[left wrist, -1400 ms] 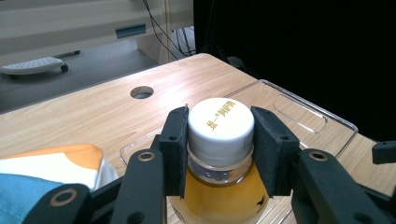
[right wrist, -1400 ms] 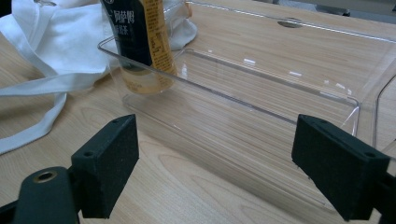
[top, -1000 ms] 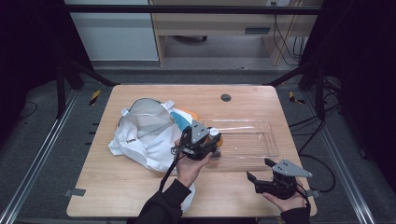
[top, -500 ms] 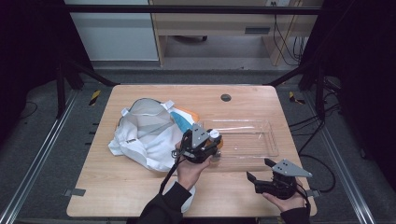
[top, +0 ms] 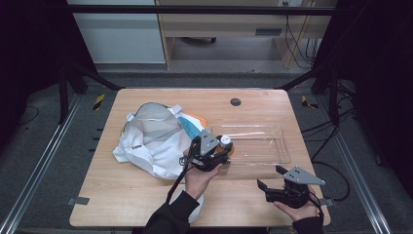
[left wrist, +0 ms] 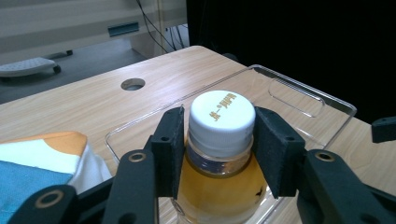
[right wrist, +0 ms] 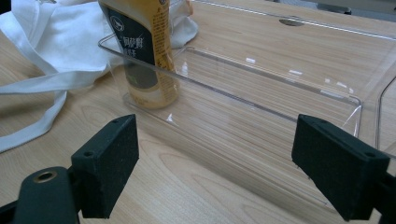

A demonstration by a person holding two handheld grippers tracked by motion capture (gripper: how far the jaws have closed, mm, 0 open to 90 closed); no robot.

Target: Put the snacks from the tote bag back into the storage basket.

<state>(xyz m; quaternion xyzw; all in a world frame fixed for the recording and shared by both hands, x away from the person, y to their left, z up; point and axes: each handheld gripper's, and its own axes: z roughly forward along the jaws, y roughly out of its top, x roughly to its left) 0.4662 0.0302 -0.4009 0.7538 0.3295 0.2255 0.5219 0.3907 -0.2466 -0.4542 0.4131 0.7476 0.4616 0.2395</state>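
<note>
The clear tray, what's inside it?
A bottle of yellow-orange drink with a white cap stands in a corner of the clear tray, between the left gripper jaws. The rest of the tray shows bare wood through it. The bottle's bottom is hidden behind the jaws.

The wooden bench (top: pixel 146 195) carries a crumpled white cloth bag (top: pixel 151 141) on its left half, mouth gaping open. An orange and teal packet (top: pixel 191 124) pokes out from the bag's right edge. Further back there's a round cable hole (top: pixel 235 102) in the benchtop. Beyond the bench, a pale wooden cabinet (top: pixel 234 29) stands on the grey floor (top: pixel 122 73).
</note>
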